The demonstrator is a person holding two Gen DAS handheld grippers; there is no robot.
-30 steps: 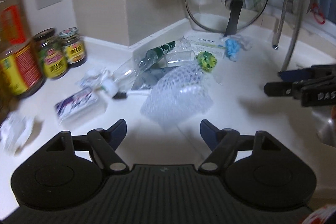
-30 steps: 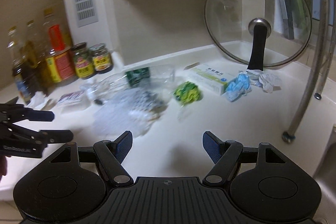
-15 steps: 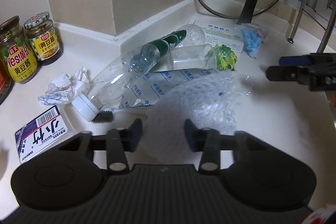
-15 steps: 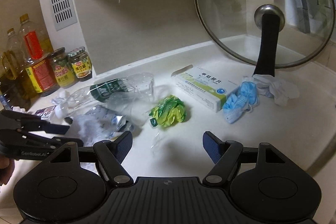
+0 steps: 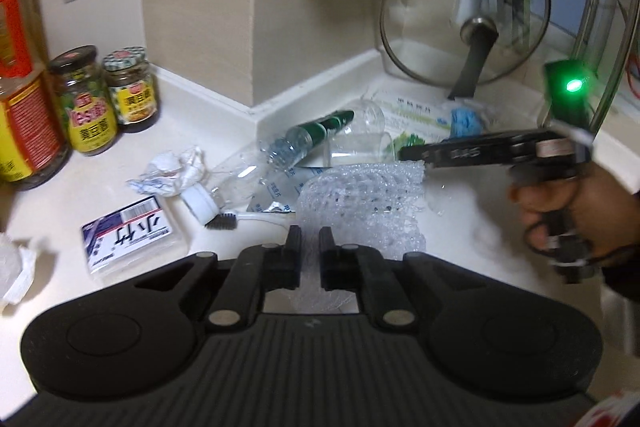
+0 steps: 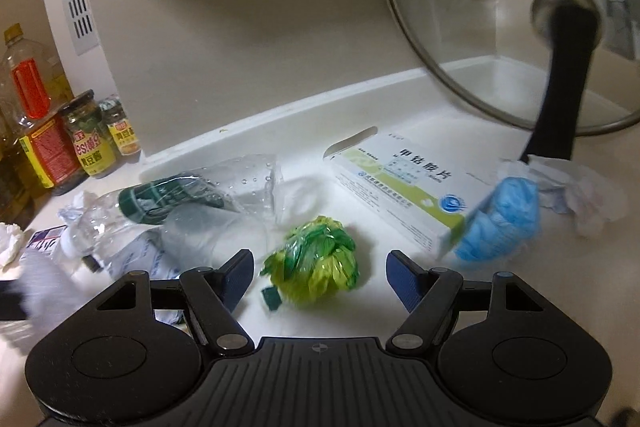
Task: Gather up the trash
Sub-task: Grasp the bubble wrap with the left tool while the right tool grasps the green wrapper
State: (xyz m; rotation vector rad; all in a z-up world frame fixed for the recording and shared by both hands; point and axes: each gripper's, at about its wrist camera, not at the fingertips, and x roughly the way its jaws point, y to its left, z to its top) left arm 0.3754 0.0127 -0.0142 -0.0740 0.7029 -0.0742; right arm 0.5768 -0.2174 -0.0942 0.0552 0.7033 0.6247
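My left gripper is shut on the near edge of a clear bubble-wrap sheet lying on the white counter. A crushed clear plastic bottle with a green label lies just behind it. In the right wrist view my right gripper stands open, and a crumpled green-yellow wrapper lies on the counter between its fingers, untouched by the pads. From the left wrist view the right gripper reaches in from the right, held by a hand.
A white-green medicine box, a blue crumpled cover and tissue lie beyond the wrapper. A glass lid leans in the corner. Jars and a barcode packet, toothbrush and crumpled paper sit left.
My left jaws have closed onto the bubble wrap. My right gripper has come forward and lower, so the green wrapper now sits between its open fingers.
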